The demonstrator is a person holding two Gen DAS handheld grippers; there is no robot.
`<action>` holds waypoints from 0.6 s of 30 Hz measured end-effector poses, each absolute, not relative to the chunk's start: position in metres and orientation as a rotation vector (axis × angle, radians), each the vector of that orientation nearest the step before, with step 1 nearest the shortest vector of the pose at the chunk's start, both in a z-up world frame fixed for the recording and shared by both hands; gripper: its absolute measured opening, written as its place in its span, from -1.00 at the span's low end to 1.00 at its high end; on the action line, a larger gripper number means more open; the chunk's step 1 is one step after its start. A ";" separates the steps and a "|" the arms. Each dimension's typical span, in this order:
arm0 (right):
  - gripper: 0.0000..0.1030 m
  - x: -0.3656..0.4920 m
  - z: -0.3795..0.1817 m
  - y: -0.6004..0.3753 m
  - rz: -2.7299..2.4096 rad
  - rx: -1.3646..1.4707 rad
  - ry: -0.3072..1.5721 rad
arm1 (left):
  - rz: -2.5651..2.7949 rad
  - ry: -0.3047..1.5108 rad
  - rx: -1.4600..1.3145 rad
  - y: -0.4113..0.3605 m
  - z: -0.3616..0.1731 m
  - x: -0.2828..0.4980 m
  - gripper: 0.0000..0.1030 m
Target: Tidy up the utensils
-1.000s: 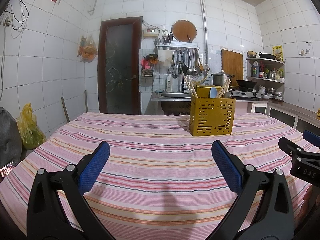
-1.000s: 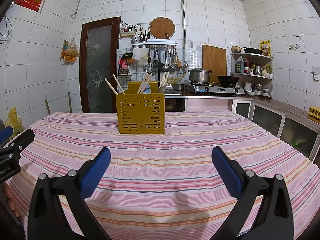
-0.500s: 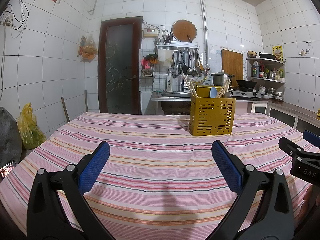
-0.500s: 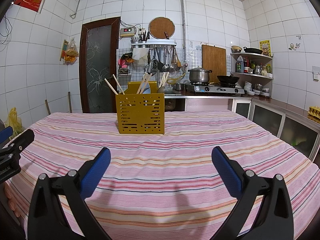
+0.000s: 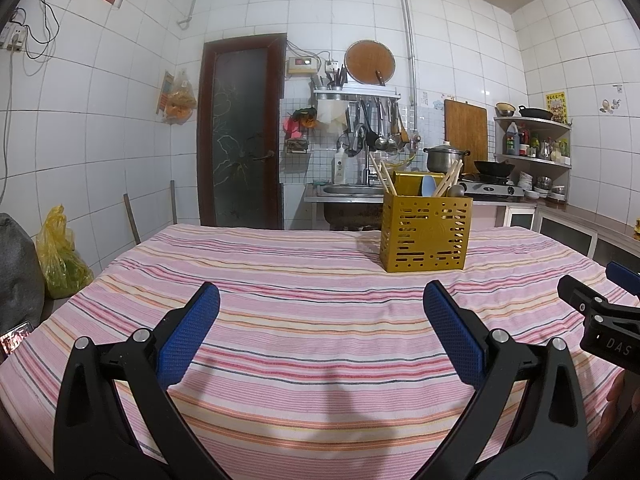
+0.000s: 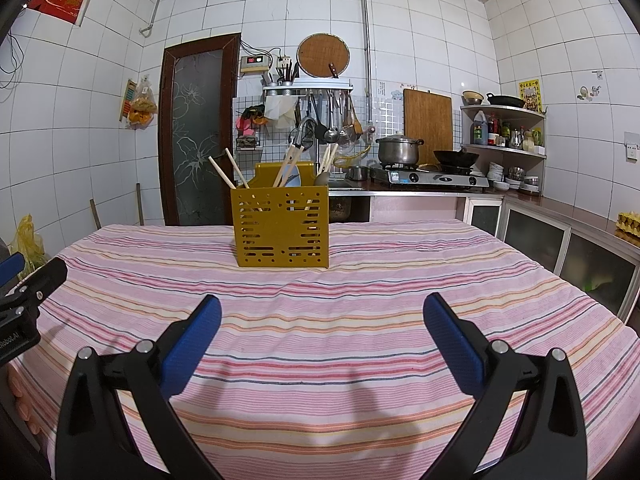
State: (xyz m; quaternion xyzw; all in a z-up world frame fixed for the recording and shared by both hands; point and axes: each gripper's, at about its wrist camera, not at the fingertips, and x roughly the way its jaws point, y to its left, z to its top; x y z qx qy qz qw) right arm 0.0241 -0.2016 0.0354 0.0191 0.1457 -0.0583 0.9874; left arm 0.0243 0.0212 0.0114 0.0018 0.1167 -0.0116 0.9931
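Observation:
A yellow perforated utensil holder (image 5: 425,234) stands upright at the far side of the striped table; it also shows in the right wrist view (image 6: 282,227). Wooden chopsticks (image 6: 225,172), a light blue spoon (image 5: 428,186) and a dark spoon (image 6: 321,178) stick out of it. My left gripper (image 5: 320,310) is open and empty, low over the near part of the table. My right gripper (image 6: 322,318) is open and empty, also near the front edge. Both are well short of the holder.
The table has a pink striped cloth (image 5: 304,280). The right gripper's tip (image 5: 592,308) shows at the left view's right edge; the left gripper's tip (image 6: 28,292) at the right view's left edge. Behind are a sink (image 5: 348,190), stove (image 6: 428,178) and cabinets (image 6: 560,240).

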 end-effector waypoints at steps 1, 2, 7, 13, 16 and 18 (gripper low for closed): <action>0.91 0.024 0.035 -0.202 -0.117 0.038 0.293 | -0.023 0.234 0.003 0.021 0.011 0.024 0.91; 0.91 0.024 0.035 -0.202 -0.117 0.038 0.293 | -0.023 0.234 0.003 0.021 0.011 0.024 0.91; 0.91 0.024 0.036 -0.202 -0.117 0.038 0.293 | -0.023 0.233 0.004 0.021 0.011 0.024 0.91; 0.91 0.024 0.035 -0.202 -0.117 0.039 0.293 | -0.022 0.246 -0.001 0.020 0.012 0.026 0.91; 0.91 0.024 0.036 -0.202 -0.117 0.039 0.293 | -0.019 0.249 -0.002 0.019 0.012 0.025 0.91; 0.91 0.024 0.036 -0.202 -0.117 0.039 0.293 | -0.018 0.250 0.000 0.018 0.012 0.025 0.91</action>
